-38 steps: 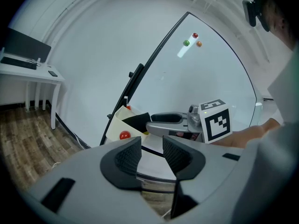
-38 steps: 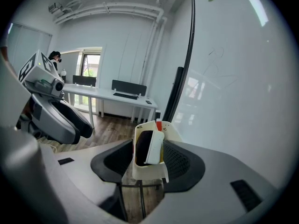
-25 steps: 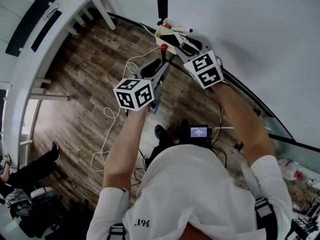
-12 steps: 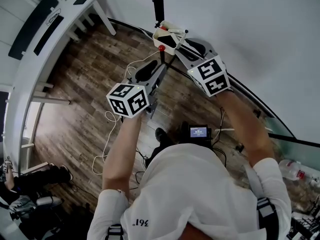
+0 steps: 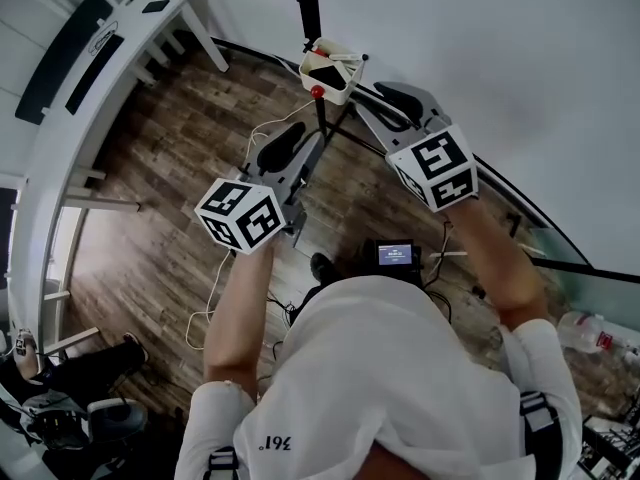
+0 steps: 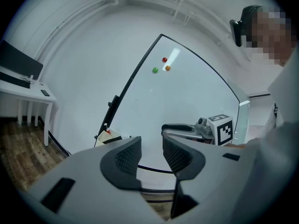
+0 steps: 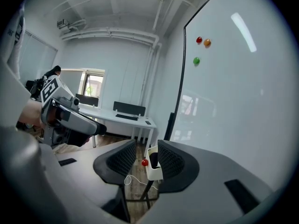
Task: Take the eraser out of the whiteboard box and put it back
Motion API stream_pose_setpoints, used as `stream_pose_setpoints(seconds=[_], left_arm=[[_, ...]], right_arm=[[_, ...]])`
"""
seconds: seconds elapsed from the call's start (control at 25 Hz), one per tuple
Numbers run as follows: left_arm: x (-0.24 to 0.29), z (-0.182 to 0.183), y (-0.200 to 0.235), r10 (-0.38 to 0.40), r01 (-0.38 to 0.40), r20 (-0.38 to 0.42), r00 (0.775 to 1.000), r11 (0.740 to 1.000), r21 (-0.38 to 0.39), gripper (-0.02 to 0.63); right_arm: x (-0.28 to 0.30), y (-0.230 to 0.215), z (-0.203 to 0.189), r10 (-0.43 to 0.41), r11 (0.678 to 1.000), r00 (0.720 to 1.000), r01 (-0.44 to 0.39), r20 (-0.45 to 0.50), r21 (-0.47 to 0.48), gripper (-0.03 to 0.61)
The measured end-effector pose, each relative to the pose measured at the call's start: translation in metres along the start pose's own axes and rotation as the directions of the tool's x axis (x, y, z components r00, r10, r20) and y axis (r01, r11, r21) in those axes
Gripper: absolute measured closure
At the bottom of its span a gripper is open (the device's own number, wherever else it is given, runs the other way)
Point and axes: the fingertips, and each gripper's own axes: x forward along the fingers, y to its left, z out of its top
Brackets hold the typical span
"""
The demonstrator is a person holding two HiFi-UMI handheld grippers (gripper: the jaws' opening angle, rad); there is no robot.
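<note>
Left gripper: fingers standing apart, pinching nothing, hovering on the near side of the box
Right gripper: fingers spread, having just been closing; nothing is sitting between them
Eraser: lying dark inside the whiteboard box, untouched
Whiteboard box: hanging at the whiteboard's lower edge, beyond both grippers, red knob just beneath

Dark wood-plank floor, plain white walls, a long white desk along one side, bright window past it, pipes across the ceiling.
</note>
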Motion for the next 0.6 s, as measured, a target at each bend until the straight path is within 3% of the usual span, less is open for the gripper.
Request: stream_pose_setpoints(seconds=[0.6], left_arm=[[-0.040, -0.005, -0.033, -0.033, 0.034, 0.037, 0.999, 0.999, -0.020, 0.465]], right_arm=[[-0.052, 0.018, 0.011, -0.045, 0.989, 0.996, 0.034, 0.074, 0.146, 0.496]])
